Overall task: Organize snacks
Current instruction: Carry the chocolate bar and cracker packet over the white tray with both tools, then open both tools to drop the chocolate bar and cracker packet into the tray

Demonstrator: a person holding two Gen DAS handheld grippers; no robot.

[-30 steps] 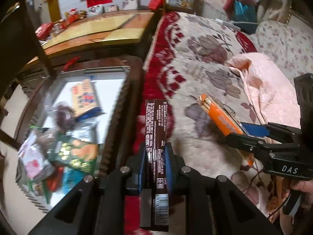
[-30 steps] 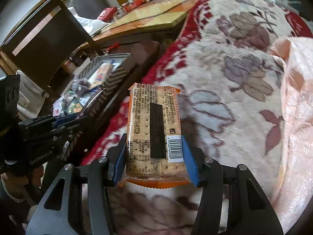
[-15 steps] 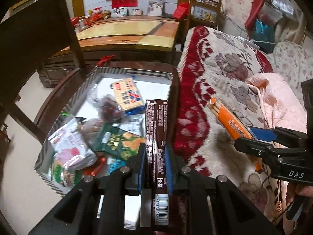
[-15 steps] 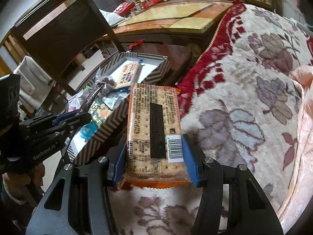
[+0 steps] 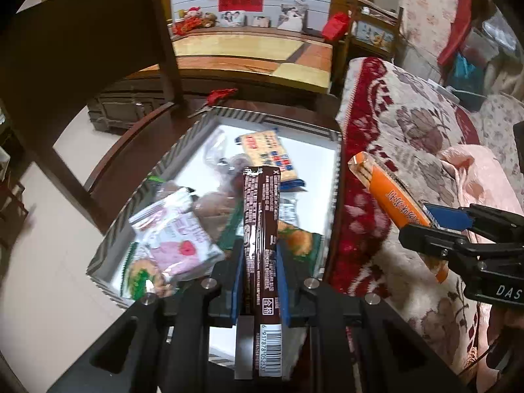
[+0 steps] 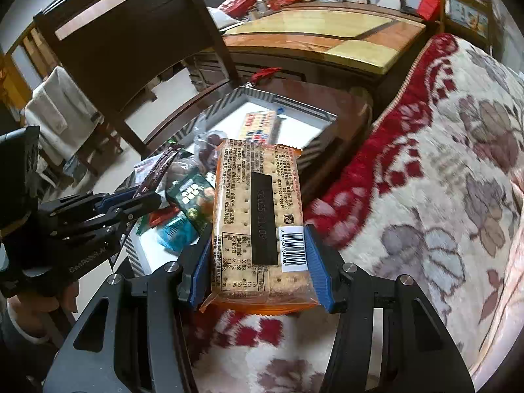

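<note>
The left wrist view shows the orange face and side of the cracker pack (image 5: 389, 201), held out over the blanket (image 5: 422, 137) by the right gripper (image 5: 435, 221); the right wrist view shows only the pack's printed back with its barcode (image 6: 258, 226). The right wrist view shows the brown bar (image 6: 157, 172) edge-on in the left gripper (image 6: 131, 201), above the near left corner of the box (image 6: 288, 104); the left wrist view shows the bar's full length and barcode (image 5: 263, 245). The striped box (image 5: 163, 177) rests on a dark wooden chair (image 5: 108, 167) just left of the blanket. Inside it lie a pink pack (image 5: 183, 242), a green pack (image 5: 294, 239), a yellow cracker pack (image 5: 271, 150) at the far end, and a clear bag of dark snacks (image 5: 226, 167) between them. A wooden table (image 5: 262, 52) stands beyond the chair. In the left wrist view the bar covers the middle of the box; in the right wrist view the cracker pack hides the box's near right side. The left gripper (image 5: 260, 275) is closed to a narrow gap, its blue pads clamping the bar on both faces. The right gripper (image 6: 258, 262) is set wider, its pads pressing both long edges of the cracker pack.
</note>
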